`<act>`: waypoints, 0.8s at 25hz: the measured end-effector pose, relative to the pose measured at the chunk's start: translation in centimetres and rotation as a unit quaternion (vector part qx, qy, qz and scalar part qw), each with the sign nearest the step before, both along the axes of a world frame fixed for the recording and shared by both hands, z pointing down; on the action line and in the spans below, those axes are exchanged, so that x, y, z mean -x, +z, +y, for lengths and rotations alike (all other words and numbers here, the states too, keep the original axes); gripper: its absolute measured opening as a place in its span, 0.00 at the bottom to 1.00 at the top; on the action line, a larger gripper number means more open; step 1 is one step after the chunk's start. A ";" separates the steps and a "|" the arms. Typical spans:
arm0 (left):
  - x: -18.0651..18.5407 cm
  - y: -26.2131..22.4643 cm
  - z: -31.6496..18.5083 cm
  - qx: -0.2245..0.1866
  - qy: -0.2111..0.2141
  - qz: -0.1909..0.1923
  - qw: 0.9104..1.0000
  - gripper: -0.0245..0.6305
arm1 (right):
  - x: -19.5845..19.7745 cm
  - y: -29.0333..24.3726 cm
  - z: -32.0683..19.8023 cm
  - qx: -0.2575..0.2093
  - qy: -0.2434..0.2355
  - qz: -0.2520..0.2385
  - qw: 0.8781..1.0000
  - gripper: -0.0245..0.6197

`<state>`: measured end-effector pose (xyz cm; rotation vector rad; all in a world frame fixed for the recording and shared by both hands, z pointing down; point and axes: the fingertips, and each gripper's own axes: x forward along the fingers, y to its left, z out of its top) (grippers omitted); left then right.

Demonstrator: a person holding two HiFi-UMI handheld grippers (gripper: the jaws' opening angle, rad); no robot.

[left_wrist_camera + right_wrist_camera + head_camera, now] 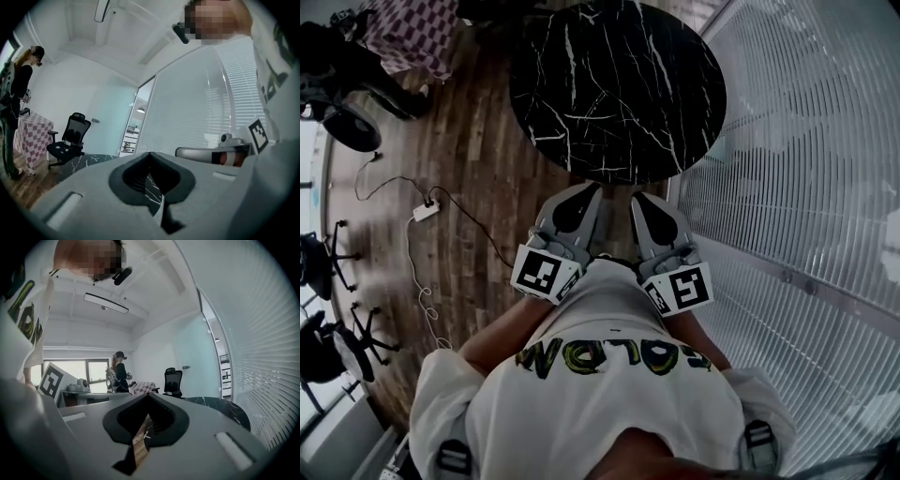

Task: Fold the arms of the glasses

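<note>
Left hand-held gripper point(578, 195) and right hand-held gripper point(643, 202) both clenched on nothing — carried level at chest, probably for the black marble surface point(619, 84) — no glasses visible.

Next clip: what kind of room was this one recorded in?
Most likely an office or meeting area. A black swivel office chair stands on the wood floor, a glass partition with slatted blinds runs along one side, and there is a round black marble table.

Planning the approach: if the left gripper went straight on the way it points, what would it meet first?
Probably the black marble table, just ahead of the left gripper. It might instead pass above the tabletop, as its height is unclear.
</note>
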<state>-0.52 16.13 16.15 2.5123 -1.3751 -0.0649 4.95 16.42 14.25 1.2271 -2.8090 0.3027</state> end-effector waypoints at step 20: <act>6.2 1.6 -12.9 0.016 0.018 0.001 1.000 0.04 | 6.0 1.3 -12.6 0.006 0.013 0.023 1.000 0.04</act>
